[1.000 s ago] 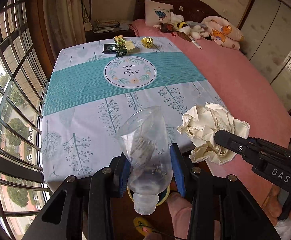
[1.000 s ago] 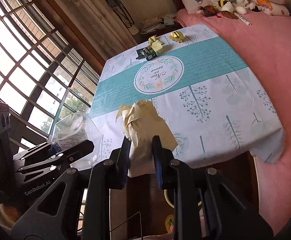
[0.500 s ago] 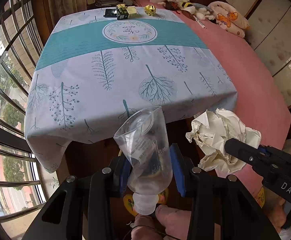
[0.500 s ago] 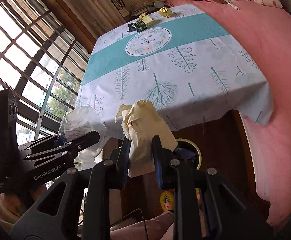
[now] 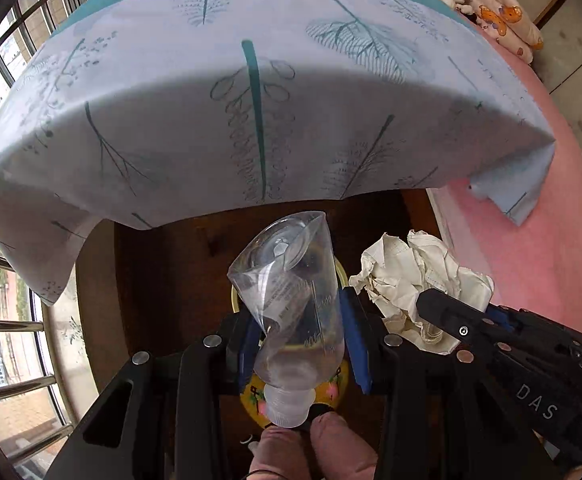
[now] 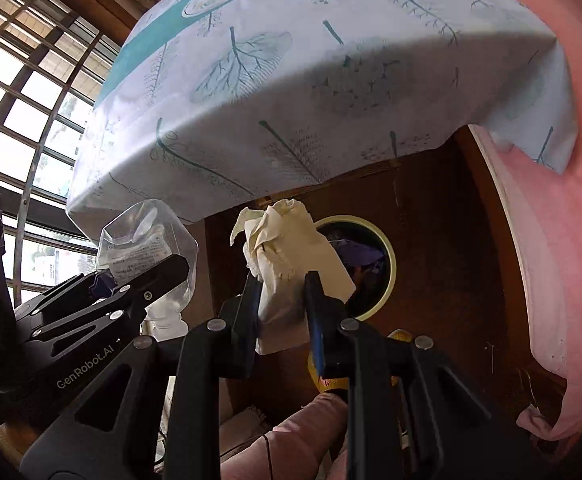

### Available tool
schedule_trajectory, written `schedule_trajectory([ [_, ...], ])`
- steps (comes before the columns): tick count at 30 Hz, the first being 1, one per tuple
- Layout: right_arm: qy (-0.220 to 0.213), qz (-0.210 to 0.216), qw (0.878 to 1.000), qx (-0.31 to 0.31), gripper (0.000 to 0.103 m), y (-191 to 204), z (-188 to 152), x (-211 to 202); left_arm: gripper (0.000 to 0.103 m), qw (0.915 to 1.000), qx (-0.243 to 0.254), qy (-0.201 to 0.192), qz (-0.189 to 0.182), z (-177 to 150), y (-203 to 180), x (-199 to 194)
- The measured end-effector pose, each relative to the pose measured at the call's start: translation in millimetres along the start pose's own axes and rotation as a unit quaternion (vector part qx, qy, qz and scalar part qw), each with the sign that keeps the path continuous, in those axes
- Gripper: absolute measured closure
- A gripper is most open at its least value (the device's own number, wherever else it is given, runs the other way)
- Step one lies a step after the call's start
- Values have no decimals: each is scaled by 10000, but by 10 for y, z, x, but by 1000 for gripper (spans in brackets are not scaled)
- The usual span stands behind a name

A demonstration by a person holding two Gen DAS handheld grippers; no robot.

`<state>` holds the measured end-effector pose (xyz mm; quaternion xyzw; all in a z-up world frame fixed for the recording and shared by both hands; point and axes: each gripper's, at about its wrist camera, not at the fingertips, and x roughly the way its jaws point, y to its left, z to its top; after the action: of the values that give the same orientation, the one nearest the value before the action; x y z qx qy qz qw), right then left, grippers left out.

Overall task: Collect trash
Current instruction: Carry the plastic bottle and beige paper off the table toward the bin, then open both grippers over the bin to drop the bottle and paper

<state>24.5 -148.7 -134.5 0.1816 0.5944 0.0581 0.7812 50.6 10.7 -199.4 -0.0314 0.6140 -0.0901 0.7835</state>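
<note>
**Both tools loaded with trash at the worktop's edge**

The left tool [image 5: 297, 344] is clamped on a crushed clear plastic bottle [image 5: 291, 300], its blue pads pressing the bottle's sides and its white cap [image 5: 287, 410] pointing back toward the camera. Just beside it, the right tool [image 6: 281, 300] is clamped on a crumpled wad of cream paper [image 6: 287, 256], which sticks up past the pads. Both tools point steeply down in front of the worktop, whose leaf-printed tablecloth [image 5: 251, 80] hangs over the near edge above them. Beyond the paper, on the dark wooden floor under the worktop, stands a round bin [image 6: 387, 252] with a pale yellow rim and dark contents. A pink bed [image 6: 551, 220] borders the worktop on the right. Pink-clad knees [image 5: 311, 452] show at the bottom of the left view.
</note>
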Motion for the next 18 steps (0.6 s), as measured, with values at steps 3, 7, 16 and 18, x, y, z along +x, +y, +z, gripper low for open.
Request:
schedule_trajectory([
  [3,78,-48,10000,26,85,-162,-33,428,65,9999,-96,45,65,-37,39,439],
  [7,204,-128,9997,54,85,-404,-71,998,65,9996,-199,181,76,-94,109,995],
  [16,540,-283,9976,324,85,-905,-182,2079,64,9988,-72,472,-111,-171,193,1847],
  [18,592,-306,9971,373,85,-970,-197,2227,58,9984,-11,553,-96,-166,195,1973],
])
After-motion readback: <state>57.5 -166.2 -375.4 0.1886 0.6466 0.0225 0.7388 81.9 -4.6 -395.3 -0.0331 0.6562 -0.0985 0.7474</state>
